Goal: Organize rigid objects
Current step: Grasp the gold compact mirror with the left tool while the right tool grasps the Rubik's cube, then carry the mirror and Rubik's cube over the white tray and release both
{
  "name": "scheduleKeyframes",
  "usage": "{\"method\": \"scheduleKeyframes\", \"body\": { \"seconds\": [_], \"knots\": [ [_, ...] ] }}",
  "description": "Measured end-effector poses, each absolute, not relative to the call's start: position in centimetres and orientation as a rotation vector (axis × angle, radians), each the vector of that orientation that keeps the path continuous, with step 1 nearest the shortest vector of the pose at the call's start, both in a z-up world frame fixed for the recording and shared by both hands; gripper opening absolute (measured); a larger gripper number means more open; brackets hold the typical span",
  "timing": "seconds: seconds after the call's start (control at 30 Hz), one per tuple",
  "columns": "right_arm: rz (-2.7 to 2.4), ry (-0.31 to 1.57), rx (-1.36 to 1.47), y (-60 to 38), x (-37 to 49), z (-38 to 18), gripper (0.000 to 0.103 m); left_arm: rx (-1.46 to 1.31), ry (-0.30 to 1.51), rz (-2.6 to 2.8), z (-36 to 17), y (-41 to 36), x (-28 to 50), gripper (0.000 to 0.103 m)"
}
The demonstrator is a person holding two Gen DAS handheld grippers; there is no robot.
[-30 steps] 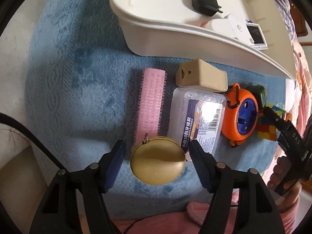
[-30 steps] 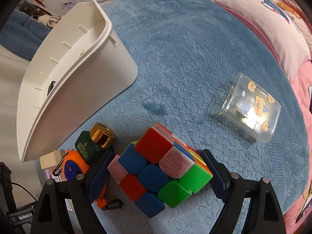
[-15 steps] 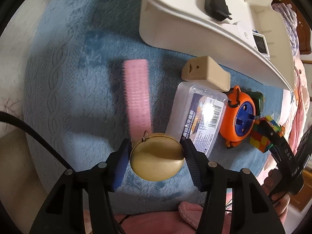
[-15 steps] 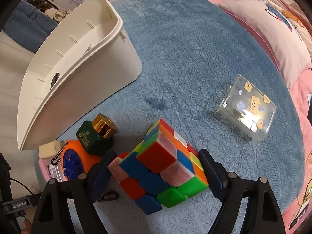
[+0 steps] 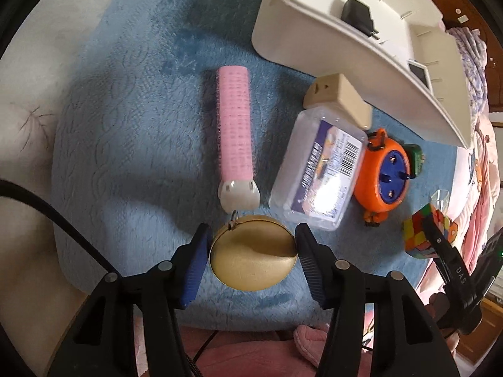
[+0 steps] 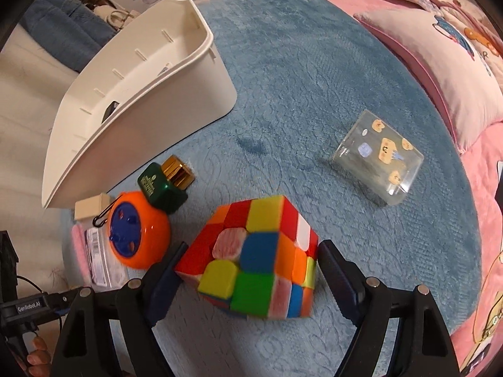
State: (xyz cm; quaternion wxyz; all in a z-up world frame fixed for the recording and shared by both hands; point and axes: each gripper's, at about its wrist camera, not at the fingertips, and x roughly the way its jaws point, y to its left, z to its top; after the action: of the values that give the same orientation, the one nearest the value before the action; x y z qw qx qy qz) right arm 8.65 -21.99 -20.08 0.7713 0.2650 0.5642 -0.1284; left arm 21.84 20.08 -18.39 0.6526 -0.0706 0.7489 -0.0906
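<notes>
My left gripper (image 5: 251, 256) is shut on a round gold tin (image 5: 253, 253) and holds it above the blue blanket (image 5: 125, 125). My right gripper (image 6: 251, 270) is shut on a multicoloured puzzle cube (image 6: 254, 257), lifted and tilted; the cube also shows in the left wrist view (image 5: 419, 232). The white bin (image 5: 314, 31) stands at the back and holds a black charger (image 5: 356, 15); it also shows in the right wrist view (image 6: 141, 119).
On the blanket lie a pink hair roller (image 5: 235, 125), a clear plastic box (image 5: 317, 169), a beige block (image 5: 339, 100), an orange round toy (image 6: 138, 229) and a green bottle with gold cap (image 6: 166, 182). A clear sticker-covered box (image 6: 380, 160) lies right. Pink bedding (image 6: 456, 94) borders the blanket.
My left gripper closed on the gold tin and raised it off the roller's end. My right gripper lifted and turned the cube.
</notes>
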Motion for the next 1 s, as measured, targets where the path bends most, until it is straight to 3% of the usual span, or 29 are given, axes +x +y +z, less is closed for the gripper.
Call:
{"method": "scheduleKeyframes", "body": {
  "seconds": [0.07, 0.17, 0.63, 1.0],
  "knots": [
    [-0.274, 1.22, 0.575, -22.3, 8.2, -19.6, 0.063, -0.177, 1.681, -0.209, -17.5, 20.3, 21.2, 0.058],
    [-0.259, 1.216, 0.592, -23.0, 7.5, -19.2, 0.06, -0.2, 1.652, -0.204, -16.4, 20.6, 20.5, 0.058],
    [-0.223, 1.11, 0.511, -23.0, 6.5, -14.7, 0.059, -0.168, 1.503, -0.226, -10.4, 20.2, 22.5, 0.058],
    [-0.196, 0.962, 0.407, -22.1, 8.9, -9.6, 0.059, -0.101, 1.391, -0.287, -8.7, 16.5, 25.9, 0.058]
  ]
}}
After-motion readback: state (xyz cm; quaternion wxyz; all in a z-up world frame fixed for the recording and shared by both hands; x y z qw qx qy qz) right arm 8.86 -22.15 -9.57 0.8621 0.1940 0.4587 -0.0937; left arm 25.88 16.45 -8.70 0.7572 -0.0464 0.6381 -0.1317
